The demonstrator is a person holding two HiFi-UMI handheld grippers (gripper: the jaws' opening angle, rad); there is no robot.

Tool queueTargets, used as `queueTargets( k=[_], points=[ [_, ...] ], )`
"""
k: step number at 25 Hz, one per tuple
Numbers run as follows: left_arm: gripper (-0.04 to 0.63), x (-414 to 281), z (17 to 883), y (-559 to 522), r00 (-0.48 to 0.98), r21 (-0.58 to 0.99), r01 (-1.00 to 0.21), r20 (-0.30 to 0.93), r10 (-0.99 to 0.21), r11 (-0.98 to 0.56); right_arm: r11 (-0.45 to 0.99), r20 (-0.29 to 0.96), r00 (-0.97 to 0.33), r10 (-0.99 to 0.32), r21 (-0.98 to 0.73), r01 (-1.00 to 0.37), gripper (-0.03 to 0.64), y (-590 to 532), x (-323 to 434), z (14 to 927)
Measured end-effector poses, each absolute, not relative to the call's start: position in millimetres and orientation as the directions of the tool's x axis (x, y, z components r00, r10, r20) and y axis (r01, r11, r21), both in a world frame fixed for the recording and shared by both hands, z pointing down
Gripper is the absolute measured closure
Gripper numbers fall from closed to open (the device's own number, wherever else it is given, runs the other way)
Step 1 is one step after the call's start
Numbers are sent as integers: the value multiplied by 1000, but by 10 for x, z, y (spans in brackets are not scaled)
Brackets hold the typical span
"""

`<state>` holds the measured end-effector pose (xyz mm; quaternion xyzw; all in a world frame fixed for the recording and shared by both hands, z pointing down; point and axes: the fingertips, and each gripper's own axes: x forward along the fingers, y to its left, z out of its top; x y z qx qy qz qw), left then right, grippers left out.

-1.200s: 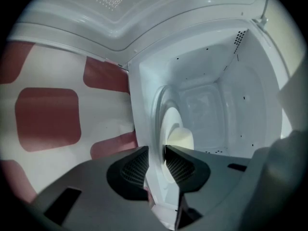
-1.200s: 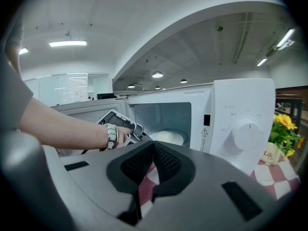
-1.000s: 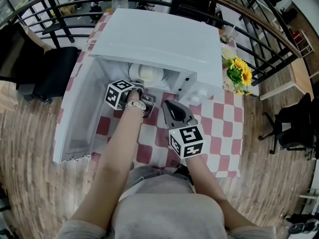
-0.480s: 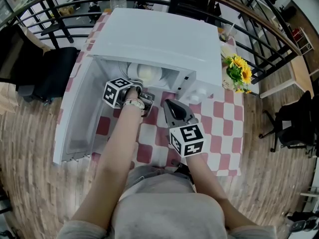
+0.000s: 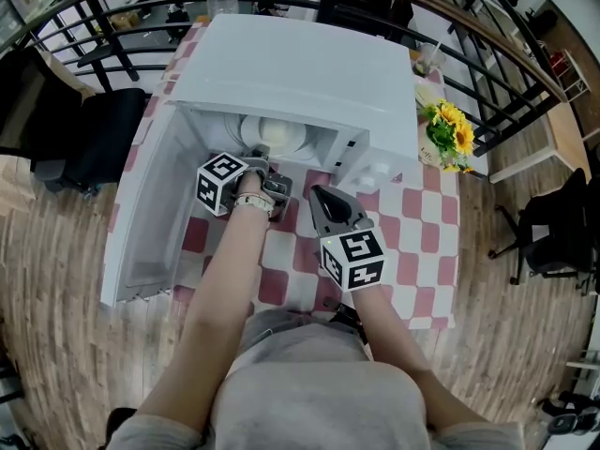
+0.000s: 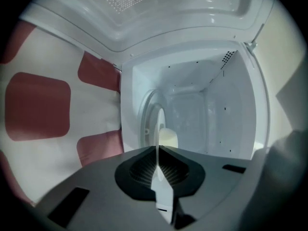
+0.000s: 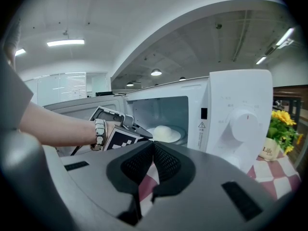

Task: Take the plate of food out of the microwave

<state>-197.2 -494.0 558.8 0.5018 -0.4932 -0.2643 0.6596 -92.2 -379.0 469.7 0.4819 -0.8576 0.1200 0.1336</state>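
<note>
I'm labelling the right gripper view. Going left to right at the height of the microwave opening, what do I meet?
Forearm → left gripper → plate of food → microwave dial → sunflowers.

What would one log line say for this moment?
left gripper: just closed on plate rim | right gripper: shut, empty | microwave door: open | plate: inside

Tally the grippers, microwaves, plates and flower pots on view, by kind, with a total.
Grippers: 2 (left gripper, right gripper)
Microwave: 1
Plate: 1
Flower pot: 1
Total: 5
</note>
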Motion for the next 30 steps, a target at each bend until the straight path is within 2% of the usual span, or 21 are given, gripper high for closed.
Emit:
queueTargets(
  k=[9, 30],
  points=[
    [580, -1987, 5585, -4855, 370, 947, -153, 319, -872, 281, 512, 369, -501, -783, -76, -855, 592, -3750, -926, 4786],
    [578, -2003, 5222, -4625, 423, 986, -115, 156, -893, 118, 523, 294, -511, -808, -42, -851, 592, -3694, -1004, 4618]
  ],
)
